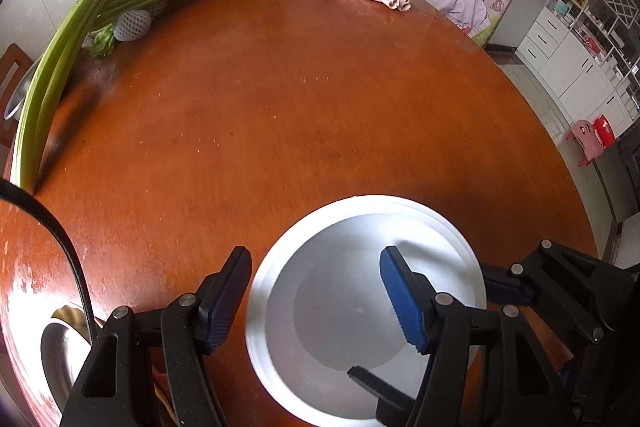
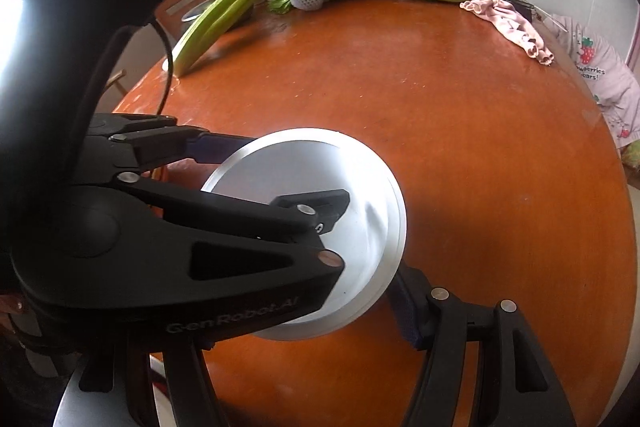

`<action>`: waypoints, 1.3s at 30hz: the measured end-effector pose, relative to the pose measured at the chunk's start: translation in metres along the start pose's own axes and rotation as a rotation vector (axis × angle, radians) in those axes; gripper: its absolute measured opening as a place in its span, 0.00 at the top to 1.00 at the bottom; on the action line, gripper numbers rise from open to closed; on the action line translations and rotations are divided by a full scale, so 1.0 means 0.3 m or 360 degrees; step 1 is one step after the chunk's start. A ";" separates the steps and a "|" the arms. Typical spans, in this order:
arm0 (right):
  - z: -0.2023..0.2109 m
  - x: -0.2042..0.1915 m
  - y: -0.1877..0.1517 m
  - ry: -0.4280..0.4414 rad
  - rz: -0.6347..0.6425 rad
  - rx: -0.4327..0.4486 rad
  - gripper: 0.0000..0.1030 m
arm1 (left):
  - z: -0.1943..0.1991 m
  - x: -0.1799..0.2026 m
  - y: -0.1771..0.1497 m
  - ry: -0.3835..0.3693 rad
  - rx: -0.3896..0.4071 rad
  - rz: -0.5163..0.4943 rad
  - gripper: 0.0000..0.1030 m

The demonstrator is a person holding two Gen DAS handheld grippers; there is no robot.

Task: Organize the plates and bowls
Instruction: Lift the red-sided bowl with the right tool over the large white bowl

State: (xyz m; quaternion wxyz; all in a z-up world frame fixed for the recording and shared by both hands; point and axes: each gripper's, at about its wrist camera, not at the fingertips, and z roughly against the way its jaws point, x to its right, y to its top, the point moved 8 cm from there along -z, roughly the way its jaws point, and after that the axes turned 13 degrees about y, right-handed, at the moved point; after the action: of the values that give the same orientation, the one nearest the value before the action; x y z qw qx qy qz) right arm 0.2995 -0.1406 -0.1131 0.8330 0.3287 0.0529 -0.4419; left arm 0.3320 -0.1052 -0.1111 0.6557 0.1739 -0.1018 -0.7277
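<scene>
Left wrist view: the left tool (image 1: pixel 316 291) stands partly open over a stack of white dishes (image 1: pixel 340 327) at the near edge of the round wooden worktop (image 1: pixel 280 127). One pad is just outside the rim and the other over the bowl's inside, with nothing visibly clamped.

Right wrist view: the right tool (image 2: pixel 304 325) reaches the stack's near rim with one finger (image 2: pixel 406 307). Its other finger is hidden, so I cannot tell its grip.

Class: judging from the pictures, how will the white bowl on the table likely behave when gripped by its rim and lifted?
The white bowl looks glossy and hard, so probably stiff but slippery. Held by one thin rim, it may tilt. Likely breakable if dropped.
</scene>
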 end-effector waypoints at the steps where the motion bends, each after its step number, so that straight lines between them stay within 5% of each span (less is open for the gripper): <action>1: 0.001 -0.005 -0.003 0.0007 0.0000 0.0000 0.34 | 0.000 0.001 -0.006 -0.0006 -0.0008 -0.0002 0.36; 22: 0.042 -0.077 -0.075 0.0010 -0.0018 0.0008 0.33 | 0.047 -0.009 -0.106 -0.0099 -0.0066 0.0057 0.50; 39: 0.259 -0.241 -0.044 -0.0008 0.0130 0.0216 0.33 | 0.328 -0.045 -0.120 -0.0029 0.0194 0.0079 0.50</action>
State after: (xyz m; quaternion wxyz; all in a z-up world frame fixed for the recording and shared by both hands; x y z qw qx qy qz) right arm 0.2300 -0.1412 -0.0318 0.8263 0.3851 0.0074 -0.4109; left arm 0.2620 -0.0954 -0.0325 0.6607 0.2043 -0.1562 -0.7052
